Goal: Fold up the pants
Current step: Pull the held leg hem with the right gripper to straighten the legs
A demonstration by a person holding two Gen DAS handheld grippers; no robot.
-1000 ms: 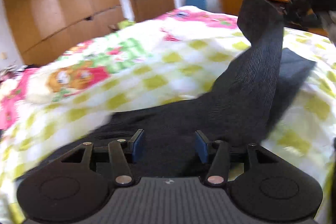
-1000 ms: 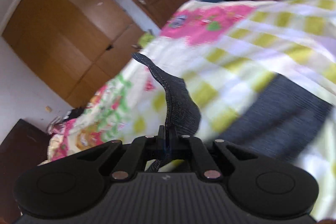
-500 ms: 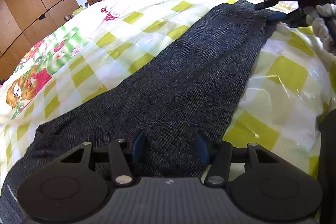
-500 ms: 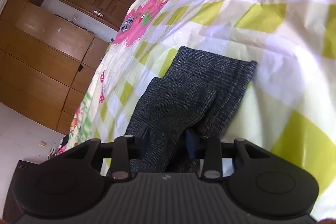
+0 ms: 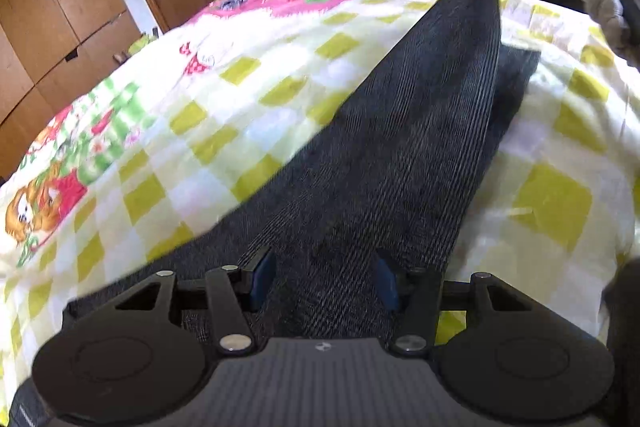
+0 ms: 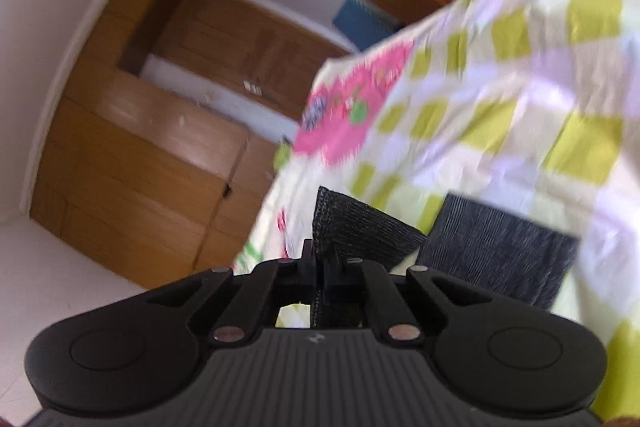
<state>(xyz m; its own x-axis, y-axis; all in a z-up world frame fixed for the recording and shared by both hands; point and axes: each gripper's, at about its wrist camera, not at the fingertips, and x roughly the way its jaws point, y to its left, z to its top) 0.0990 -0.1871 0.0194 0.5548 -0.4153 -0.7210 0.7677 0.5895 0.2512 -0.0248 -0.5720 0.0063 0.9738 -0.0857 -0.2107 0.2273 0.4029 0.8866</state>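
The right hand-held gripper (image 6: 320, 263) is pressed together, pinching the hem of one leg of the dark grey pants (image 5: 400, 155) and lifting it off the bed (image 5: 240, 107). The left hand-held gripper (image 5: 322, 281) stands spread above the wider upper part of the pants, its blue pads (image 5: 262, 279) on either side of the cloth with no clear squeeze on it. From there the lifted leg stretches taut up to the right gripper, while the other leg lies flat on the yellow-checked bedspread. The fabric looks soft, light and limp, likely to sag and crease, so hems and waistband seem the surest places to hold. No containers show; a wooden wardrobe (image 5: 60, 7) stands beyond.
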